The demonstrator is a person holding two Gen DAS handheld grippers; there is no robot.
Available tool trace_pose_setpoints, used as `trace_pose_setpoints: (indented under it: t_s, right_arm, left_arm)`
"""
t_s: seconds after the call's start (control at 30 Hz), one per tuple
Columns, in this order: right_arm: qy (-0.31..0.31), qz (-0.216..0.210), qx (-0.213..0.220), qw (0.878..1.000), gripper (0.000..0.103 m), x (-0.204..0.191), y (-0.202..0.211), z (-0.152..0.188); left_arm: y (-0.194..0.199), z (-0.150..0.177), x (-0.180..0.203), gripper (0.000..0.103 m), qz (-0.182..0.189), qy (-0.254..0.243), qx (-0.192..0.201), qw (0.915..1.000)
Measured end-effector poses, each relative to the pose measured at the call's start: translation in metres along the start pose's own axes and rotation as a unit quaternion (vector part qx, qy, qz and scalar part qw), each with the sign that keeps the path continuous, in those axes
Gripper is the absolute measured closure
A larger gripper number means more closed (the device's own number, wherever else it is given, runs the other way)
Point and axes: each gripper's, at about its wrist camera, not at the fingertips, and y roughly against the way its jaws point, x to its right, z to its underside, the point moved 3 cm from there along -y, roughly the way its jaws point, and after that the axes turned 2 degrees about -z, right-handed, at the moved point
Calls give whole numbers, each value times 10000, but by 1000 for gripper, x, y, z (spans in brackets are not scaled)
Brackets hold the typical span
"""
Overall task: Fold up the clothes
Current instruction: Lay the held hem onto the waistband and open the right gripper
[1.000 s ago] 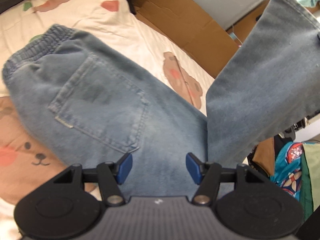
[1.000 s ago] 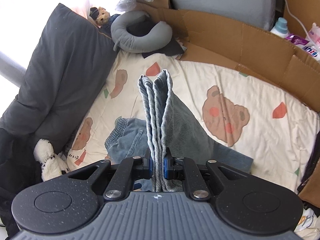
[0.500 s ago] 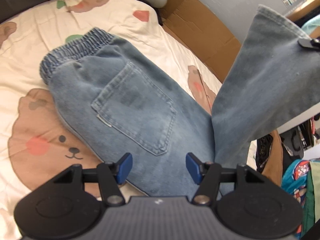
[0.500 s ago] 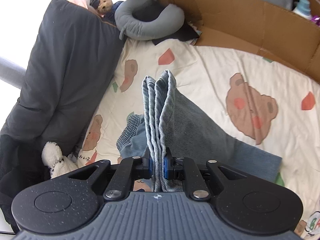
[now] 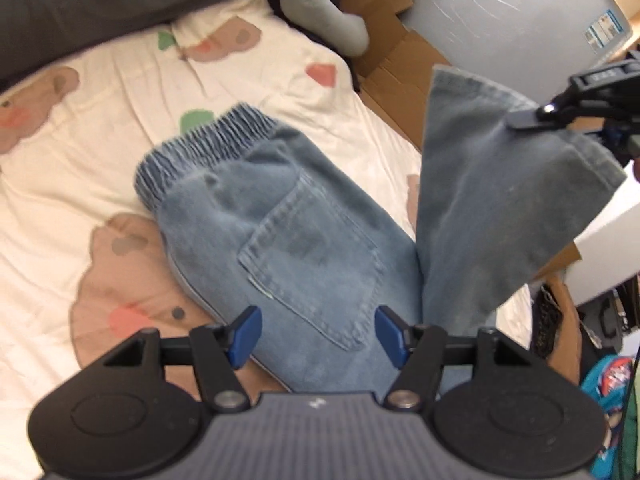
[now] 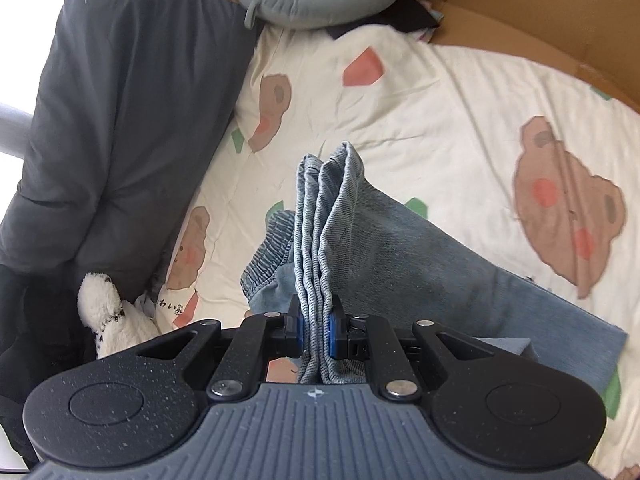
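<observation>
Bear-print bedsheet: blue jeans lying on it, waistband up-sheet. Right gripper pinching their bunched leg hems, raised above. Left gripper spread, jaws opening, over the seat.

In the left wrist view the faded blue denim jeans run out of sight beneath the left tool, and motion blur smears the cream bear-print bedsheet. A colourful bag-like object, perhaps, is cut off at the right edge.
</observation>
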Motion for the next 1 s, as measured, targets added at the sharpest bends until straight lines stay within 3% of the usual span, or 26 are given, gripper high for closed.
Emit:
trace_pose_setpoints:
  t_s: [0.37,0.7,0.77,0.8,0.93,1.0]
  right_arm:
    - [84,-122,-535,9985,93,-5,-105,-29]
    - [120,-184,-912,9956,92,-7,-177,-34]
    - [89,-240,-1004,9946,87,-8,-188,-33]
    - [36,-315,-1092,9935,77,-9,-192,-33]
    - [176,-508,-1120,9923,57,-24,-187,-44]
    - [282,-579,-1078,9921,54,-32,-176,-52]
  left_arm:
    - [-10,-29,-13,37,-231,519,934,9940]
    - [-12,-28,-34,37,-531,640,1007,9914]
    - [-10,-29,-37,37,-594,668,1026,9907]
    - [-9,-29,-37,37,-620,674,1044,9903]
    - [-2,-32,-36,37,-701,692,1161,9883]
    - [1,-35,-33,37,-707,716,1238,9872]
